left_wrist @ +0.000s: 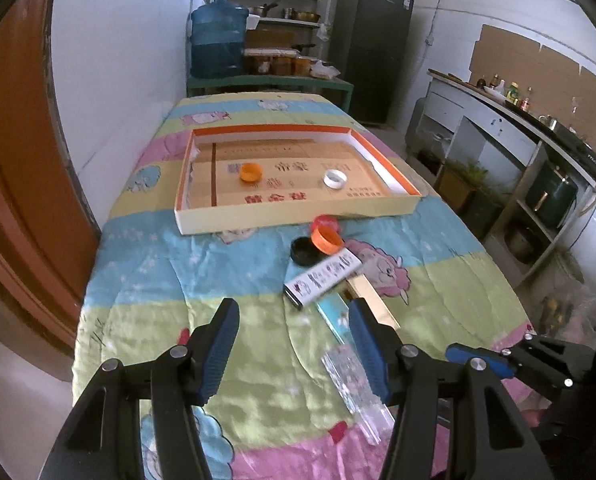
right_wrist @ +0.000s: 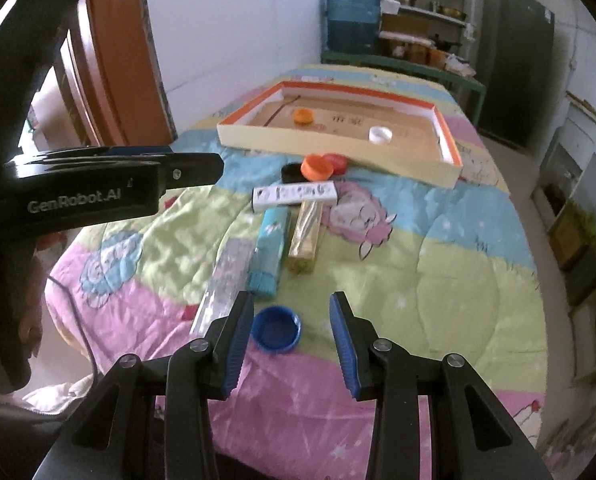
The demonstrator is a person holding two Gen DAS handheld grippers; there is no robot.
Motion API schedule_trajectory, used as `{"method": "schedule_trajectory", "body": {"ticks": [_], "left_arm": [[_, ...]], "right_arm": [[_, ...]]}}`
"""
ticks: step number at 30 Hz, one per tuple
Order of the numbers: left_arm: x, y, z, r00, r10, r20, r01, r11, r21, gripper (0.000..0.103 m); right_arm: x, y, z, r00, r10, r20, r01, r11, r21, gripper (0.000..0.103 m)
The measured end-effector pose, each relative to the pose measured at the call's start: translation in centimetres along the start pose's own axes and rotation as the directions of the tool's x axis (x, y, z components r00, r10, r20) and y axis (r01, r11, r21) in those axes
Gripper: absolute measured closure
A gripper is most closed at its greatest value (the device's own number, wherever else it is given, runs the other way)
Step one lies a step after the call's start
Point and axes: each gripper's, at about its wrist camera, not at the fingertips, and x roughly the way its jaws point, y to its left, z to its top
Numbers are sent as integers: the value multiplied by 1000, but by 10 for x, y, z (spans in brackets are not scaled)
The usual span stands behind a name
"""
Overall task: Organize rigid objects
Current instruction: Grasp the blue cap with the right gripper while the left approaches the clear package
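White box (right_wrist: 294, 196) crosswise — gold box (right_wrist: 306, 236) lengthwise

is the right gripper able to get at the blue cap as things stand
Probably yes: the right gripper is open, and the blue cap lies on the quilt just ahead, by its left jaw, with nothing on top.

Bare quilted bedspread (right_wrist: 437, 248) is lying open across the right half of the right wrist frame, offering clear passage toward the shallow cardboard tray (right_wrist: 425, 162) at upper centre. At centre, a white printed rectangular box (right_wrist: 294, 196), a teal box (right_wrist: 270, 248), a gold box (right_wrist: 307, 236) and a clear plastic packet (right_wrist: 222, 280) are crowding the approach. Orange (right_wrist: 317, 168), red (right_wrist: 336, 162) and black (right_wrist: 292, 173) round caps are clustering against the tray's near wall. A blue round cap (right_wrist: 277, 328) is sitting at lower centre. Inside the tray, an orange cap (left_wrist: 251, 172) and a white cap (left_wrist: 335, 179) are lying well apart.
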Motion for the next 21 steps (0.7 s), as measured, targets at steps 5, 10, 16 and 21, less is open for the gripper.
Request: {"method": "schedule_trajectory", "body": {"ticks": [5,10,16,21], "left_arm": [[0,0,-10,1000,-18,-11,18,1000,-19,46],[2,-1,-17,999,-31,-25,30,999,-27,46],[5,-4,-23,998,-55,-43,54,998,-26,46],[11,-12,-29,994,-78,-72,78,997,-9,46]], "right_arm": [[7,4,-9,999,22,-24,-22,1000,-9,62],[17,9,-17,999,20,-46,-21,1000,-19,62],[25,8,-19,999,9,-43,-9,1000,-17,63],[27,8,-19,999,-13,-36,12,1000,-20,73]]}}
